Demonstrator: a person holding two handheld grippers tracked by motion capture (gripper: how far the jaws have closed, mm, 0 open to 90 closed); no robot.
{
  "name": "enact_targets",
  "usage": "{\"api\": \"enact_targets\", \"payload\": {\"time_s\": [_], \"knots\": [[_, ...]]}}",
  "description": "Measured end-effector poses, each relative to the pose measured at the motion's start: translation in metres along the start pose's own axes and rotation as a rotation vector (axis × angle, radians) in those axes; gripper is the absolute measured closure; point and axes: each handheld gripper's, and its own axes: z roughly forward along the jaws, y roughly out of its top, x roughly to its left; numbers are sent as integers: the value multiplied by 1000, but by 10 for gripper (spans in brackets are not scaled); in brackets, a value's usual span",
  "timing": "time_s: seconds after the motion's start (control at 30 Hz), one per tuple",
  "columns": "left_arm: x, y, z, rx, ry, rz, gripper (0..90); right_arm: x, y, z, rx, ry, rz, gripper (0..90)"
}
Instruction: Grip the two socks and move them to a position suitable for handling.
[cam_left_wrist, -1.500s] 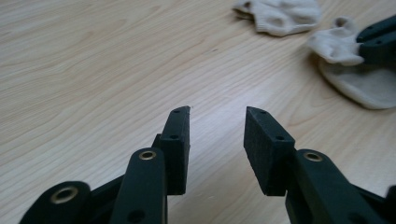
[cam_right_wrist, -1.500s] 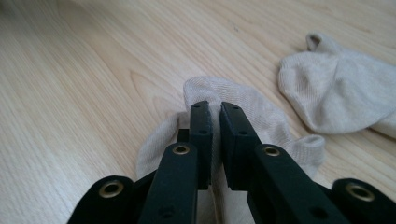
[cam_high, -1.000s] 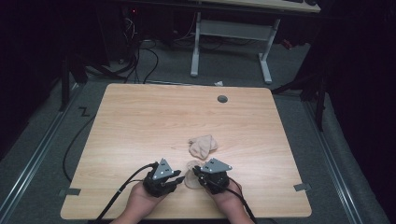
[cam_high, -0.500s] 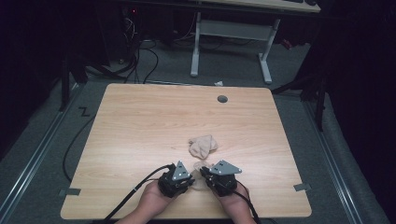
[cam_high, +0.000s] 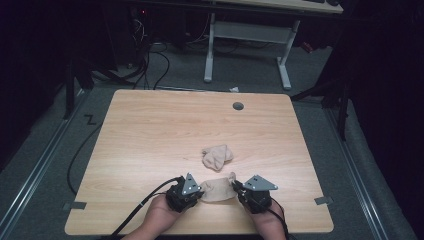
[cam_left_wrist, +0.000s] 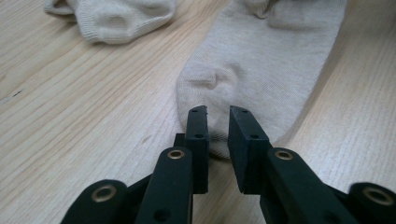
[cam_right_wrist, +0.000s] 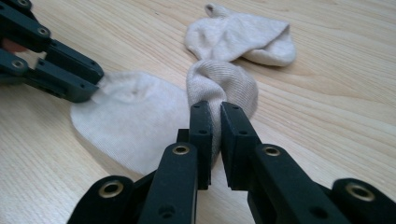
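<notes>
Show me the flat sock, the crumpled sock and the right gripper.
flat sock (cam_high: 216, 190), high view, its middle
crumpled sock (cam_high: 217, 156), high view, its middle
right gripper (cam_right_wrist: 215, 111), right gripper view, between its fingertips

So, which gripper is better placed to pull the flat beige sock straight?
Probably the right gripper: its jaws already pinch the bunched cuff of the flat beige sock. The left gripper stands at the toe, where a gap shows between its jaws, so its hold looks less sure.
</notes>
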Motion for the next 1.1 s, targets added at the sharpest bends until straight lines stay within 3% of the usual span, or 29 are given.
{"api": "enact_targets", "payload": {"time_s": [0.23,0.4,0.57,0.63,0.67,0.7,0.8,0.93,1.1], "knots": [[5,-7,-7,4,37,-7,779,-8,-3,0,15,-3,24,824],[12,-13,-15,16,50,-23,771,-14,-6,-6,-4,-25,53,753],[13,-13,-20,4,57,-21,747,-12,-1,2,0,-24,36,721],[13,-12,-21,-7,58,-26,730,-10,1,9,22,-17,13,757],[18,-7,-19,-43,41,-70,720,-9,3,14,33,-18,2,804],[19,-5,-16,-51,25,-88,721,-10,5,18,45,-16,2,843],[21,-1,-1,-3,53,-57,752,-17,11,26,63,-20,19,900],[23,-5,-2,-14,43,-76,775,-22,5,37,125,-19,12,900],[22,-12,-7,-22,49,-79,774,-20,2,37,123,2,18,899]]}}
